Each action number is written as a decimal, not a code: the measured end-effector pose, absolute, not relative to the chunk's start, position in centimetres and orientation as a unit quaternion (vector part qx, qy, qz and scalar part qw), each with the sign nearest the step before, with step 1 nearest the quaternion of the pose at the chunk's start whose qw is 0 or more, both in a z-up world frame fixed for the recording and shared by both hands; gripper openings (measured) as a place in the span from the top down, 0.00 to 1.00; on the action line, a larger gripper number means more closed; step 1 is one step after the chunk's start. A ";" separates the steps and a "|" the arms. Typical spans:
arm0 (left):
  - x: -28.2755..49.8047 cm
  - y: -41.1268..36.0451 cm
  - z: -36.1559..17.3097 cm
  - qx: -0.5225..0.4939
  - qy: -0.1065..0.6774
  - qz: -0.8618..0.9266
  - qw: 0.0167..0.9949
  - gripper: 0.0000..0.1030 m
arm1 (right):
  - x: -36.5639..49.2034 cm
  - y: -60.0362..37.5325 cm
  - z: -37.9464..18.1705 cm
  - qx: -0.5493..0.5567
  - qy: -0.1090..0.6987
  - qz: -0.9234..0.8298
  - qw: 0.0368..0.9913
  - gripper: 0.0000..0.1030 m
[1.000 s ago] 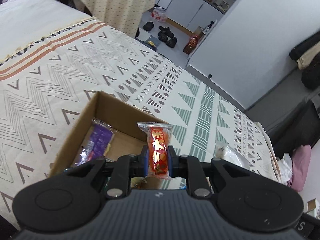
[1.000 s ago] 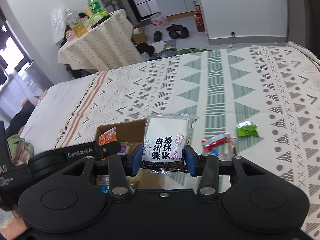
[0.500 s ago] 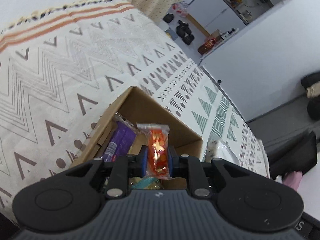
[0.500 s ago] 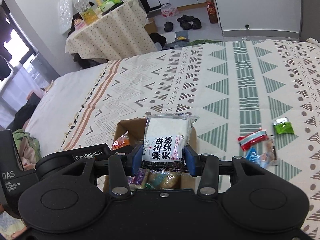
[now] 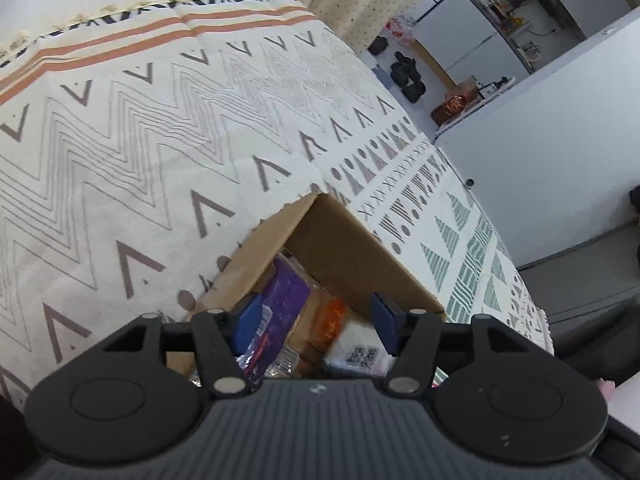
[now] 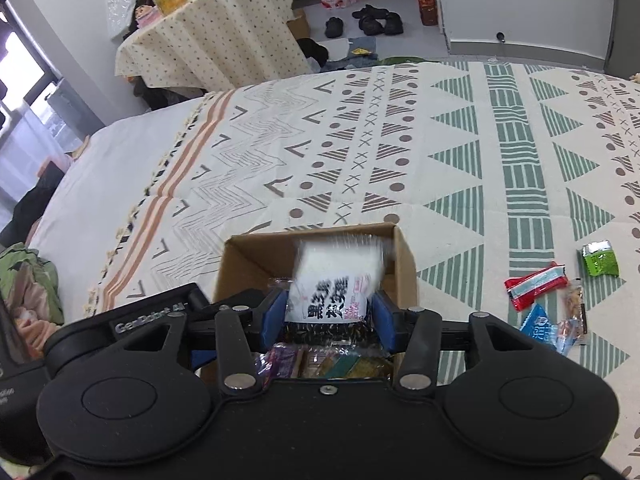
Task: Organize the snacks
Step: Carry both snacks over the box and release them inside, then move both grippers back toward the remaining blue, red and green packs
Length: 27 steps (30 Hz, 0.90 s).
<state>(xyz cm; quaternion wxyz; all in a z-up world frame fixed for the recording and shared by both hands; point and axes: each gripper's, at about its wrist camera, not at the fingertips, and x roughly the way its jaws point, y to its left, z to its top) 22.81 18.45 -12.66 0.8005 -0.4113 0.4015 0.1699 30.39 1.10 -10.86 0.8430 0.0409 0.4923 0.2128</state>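
- Left gripper point(image 5: 316, 322) hangs over the box point(image 5: 352, 248) with jaws spread, nothing between them; orange packet point(image 5: 332, 318) lies inside
- Right gripper point(image 6: 328, 318) gapes around the blurred white pack point(image 6: 336, 280), above the box
- Loose snacks point(image 6: 536, 284) lie at 3 o'clock on the bedspread point(image 6: 360, 152)

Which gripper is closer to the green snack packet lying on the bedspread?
Right. The right gripper is over the box, left of the green packet; the left gripper sits farther left.

A big bed point(image 6: 440, 152) has a blanket with zigzags. A table point(image 6: 208, 40) wears a dotted cloth. Black shoes point(image 6: 372, 22) lie on the grey floor point(image 6: 400, 44).
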 end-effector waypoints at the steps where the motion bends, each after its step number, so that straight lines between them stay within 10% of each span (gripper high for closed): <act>1: 22.9 18.3 -12.6 -0.407 0.405 0.170 0.801 0.37 | 30.5 0.9 -10.8 0.039 0.491 0.208 0.845 0.46; 9: 22.5 16.7 -11.1 -0.383 0.398 0.180 0.814 0.15 | 30.1 -1.6 -10.1 0.044 0.492 0.180 0.851 0.29; 27: 21.6 8.6 -7.2 -0.319 0.390 0.122 0.855 0.13 | 27.3 -13.0 -7.1 0.111 0.457 0.122 0.874 0.07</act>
